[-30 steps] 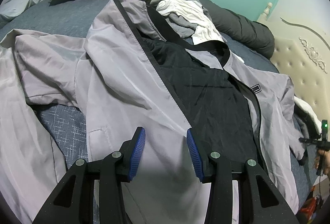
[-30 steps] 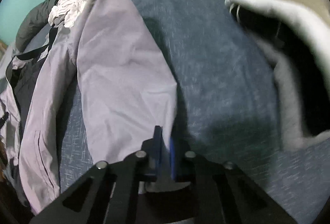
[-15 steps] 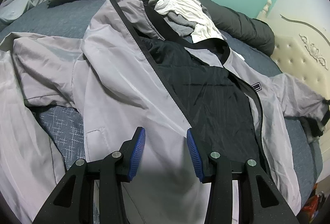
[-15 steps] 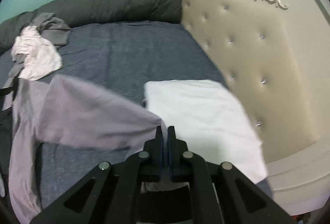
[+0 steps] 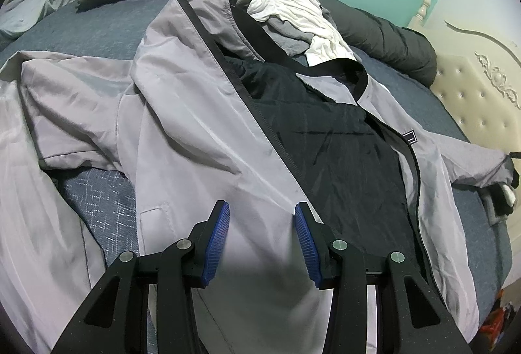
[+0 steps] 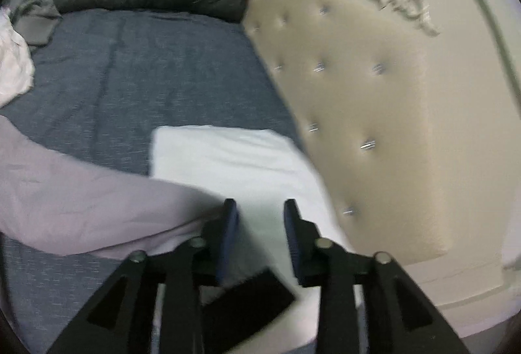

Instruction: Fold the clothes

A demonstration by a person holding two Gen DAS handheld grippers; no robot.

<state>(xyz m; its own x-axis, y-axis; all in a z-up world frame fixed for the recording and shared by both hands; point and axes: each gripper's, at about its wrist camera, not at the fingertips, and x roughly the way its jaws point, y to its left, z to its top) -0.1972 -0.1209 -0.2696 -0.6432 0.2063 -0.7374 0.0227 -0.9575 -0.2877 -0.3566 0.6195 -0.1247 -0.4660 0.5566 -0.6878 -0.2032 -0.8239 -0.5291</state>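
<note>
Jacket (image 5: 202, 139): grey with black lining, spread open across the bed (image 5: 97, 28), zip undone.
Left tool (image 5: 262, 233): jaws part-open above the jacket's front panel, gripping nothing.
Right tool (image 6: 260, 233): jaws opening, nothing between them; the sleeve (image 6: 81, 204) lies just left of it.
Pillow (image 6: 234, 158): white, beside the headboard (image 6: 374, 126).
Pile (image 5: 293, 12): white and grey clothes past the collar.

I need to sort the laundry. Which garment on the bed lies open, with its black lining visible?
The light grey jacket, spread out unzipped directly ahead of the left gripper. The white garment and darker grey garment are only crumpled beyond its collar.
</note>
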